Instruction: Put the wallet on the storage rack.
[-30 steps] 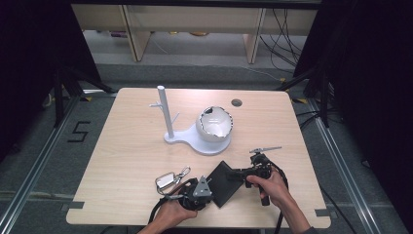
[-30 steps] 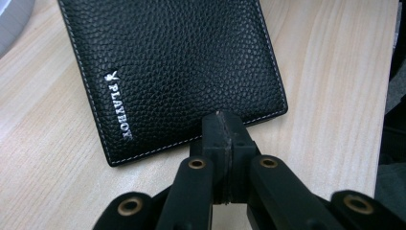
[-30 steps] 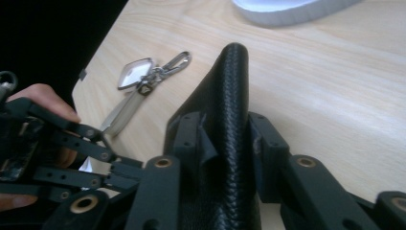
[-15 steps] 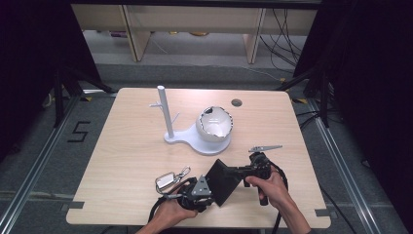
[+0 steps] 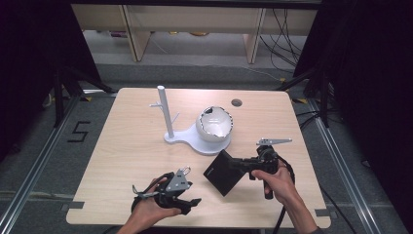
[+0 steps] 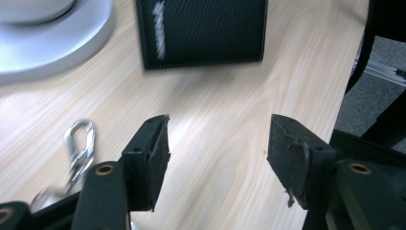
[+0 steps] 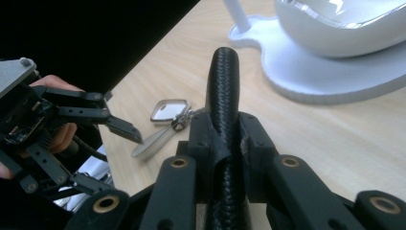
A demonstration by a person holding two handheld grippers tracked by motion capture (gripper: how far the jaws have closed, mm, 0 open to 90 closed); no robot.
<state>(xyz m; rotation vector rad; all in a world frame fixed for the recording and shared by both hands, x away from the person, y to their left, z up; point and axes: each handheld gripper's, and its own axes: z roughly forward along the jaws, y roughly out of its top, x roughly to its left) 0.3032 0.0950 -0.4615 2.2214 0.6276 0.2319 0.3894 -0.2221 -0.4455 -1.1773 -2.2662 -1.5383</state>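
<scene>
1. Light wooden table [image 5: 122, 146] in a dark room, with shelving behind it and grey floor all round.
2. The right gripper [image 5: 243, 165] has its jaws clamped tight on a black wallet [image 5: 223, 171]. In the right gripper view you can see the wallet's rounded woven edge [image 7: 224, 110] pinched between the two jaws and sticking up past them.
3. From the high view the wallet hangs off the front of the right gripper, tilted, pointing over toward the left gripper.
4. The left gripper [image 5: 191, 204] is at the near edge of the table. Its jaws have just been opening; they stand fairly wide with nothing between them, just bare tabletop showing through in the left gripper view [image 6: 218, 160].
5. In that view the wallet [image 6: 201, 31] sits straight ahead of the left gripper's jaws, clear of them, a bit blurred.
6. A bunch of keys on a carabiner [image 6: 79, 148] lies just beside the left gripper, touching the table.
7. Beyond both grippers there's a white stand [image 5: 195, 141] with an upright post [image 5: 164, 112] and a white bowl-ish shell [image 5: 214, 124] on its base.
</scene>
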